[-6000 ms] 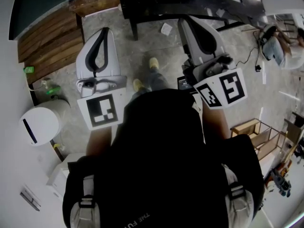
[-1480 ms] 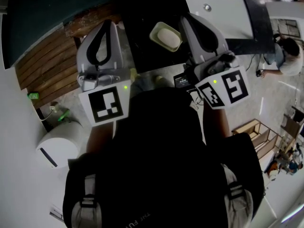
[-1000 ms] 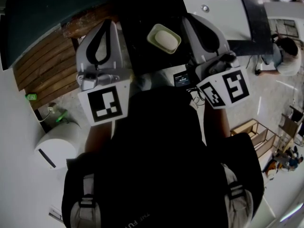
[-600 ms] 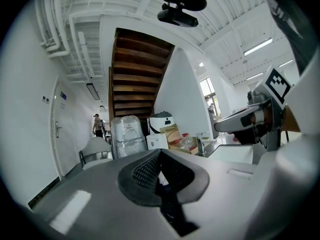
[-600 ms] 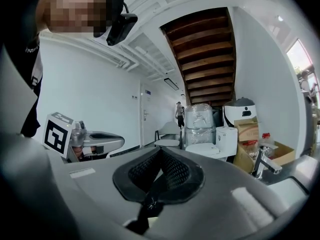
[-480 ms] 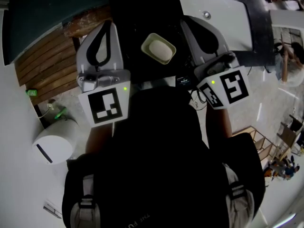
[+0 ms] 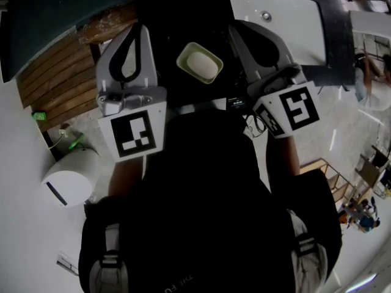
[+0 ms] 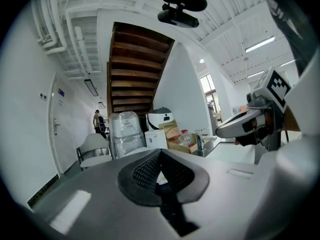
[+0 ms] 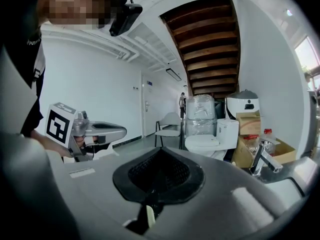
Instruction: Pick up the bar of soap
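Observation:
A pale oval bar of soap (image 7: 202, 64) lies in a light green dish (image 7: 185, 56) on a dark countertop, seen only in the head view. My left gripper (image 7: 138, 29) hovers just left of the dish with its jaws together and nothing between them. On the dish's right, my right gripper (image 7: 236, 27) is likewise shut and empty. Both point away from me and stand apart from the dish. In the left gripper view the left gripper (image 8: 159, 153) has its pads meeting, as does the right gripper (image 9: 158, 152) in its own view.
A white sink top (image 7: 287, 23) with a drain (image 7: 266, 16) lies beyond the right gripper, and its faucet (image 9: 263, 162) shows at right. A toilet (image 9: 207, 143), a chair (image 9: 169, 126) and wrapped boxes stand ahead. A white round bin (image 7: 66, 182) sits on the floor at left.
The counter and soap dish have come into view where six seconds ago only floor showed. Over the last second the dish has drifted nearer and slightly left, between the two grippers.

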Demonstrator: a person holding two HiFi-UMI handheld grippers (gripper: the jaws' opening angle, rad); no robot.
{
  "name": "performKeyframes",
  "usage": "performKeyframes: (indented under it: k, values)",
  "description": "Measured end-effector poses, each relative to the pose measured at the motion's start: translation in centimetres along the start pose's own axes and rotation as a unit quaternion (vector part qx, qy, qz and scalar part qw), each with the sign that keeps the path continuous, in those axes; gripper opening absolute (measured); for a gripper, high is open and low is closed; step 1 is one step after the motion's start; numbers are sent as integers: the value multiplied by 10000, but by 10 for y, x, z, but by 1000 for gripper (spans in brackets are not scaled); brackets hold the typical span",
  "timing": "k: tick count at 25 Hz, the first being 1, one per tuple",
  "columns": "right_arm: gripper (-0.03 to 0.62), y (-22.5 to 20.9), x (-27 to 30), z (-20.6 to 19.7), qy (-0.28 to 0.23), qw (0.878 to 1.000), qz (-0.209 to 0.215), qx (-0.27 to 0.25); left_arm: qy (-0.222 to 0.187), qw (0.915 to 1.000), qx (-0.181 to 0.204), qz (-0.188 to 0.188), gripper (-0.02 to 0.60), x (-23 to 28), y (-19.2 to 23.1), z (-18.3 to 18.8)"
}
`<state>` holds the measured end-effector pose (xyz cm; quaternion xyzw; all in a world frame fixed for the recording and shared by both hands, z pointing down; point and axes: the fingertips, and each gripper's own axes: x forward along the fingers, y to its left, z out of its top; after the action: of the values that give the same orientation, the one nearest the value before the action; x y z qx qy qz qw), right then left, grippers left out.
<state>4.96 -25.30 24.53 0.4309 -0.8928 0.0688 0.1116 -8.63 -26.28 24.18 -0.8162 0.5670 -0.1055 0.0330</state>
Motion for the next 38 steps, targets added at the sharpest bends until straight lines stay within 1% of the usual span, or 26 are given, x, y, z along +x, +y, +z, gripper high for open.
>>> performKeyframes:
  k: [3,8,14,17,20,24,30,38]
  values:
    - [14,-1,1,-7,183,9998,-1,-7,-15,10000,-12,22,0,-1,-3,2]
    - [26,-2,2,-19,381,9993,41,47,79,10000,-27,25,0,-2,-6,-4]
    - [69,3,9,-36,680,9976,150,60,133,9999,-49,41,0,-2,-2,-10]
    - [114,8,14,-47,859,9961,190,6,130,9999,-85,39,0,-2,1,-16]
    - [149,14,17,-55,1048,9941,264,-95,137,9998,-98,51,0,-3,4,-17]
    - [158,18,20,-68,1257,9914,348,-119,155,9998,-100,48,0,-2,5,-21]
    - [181,20,26,-89,1480,9883,366,-67,190,9997,-127,86,0,0,11,-27]
    - [213,33,31,-121,2004,9782,542,-82,230,9996,-168,89,0,2,18,-32]
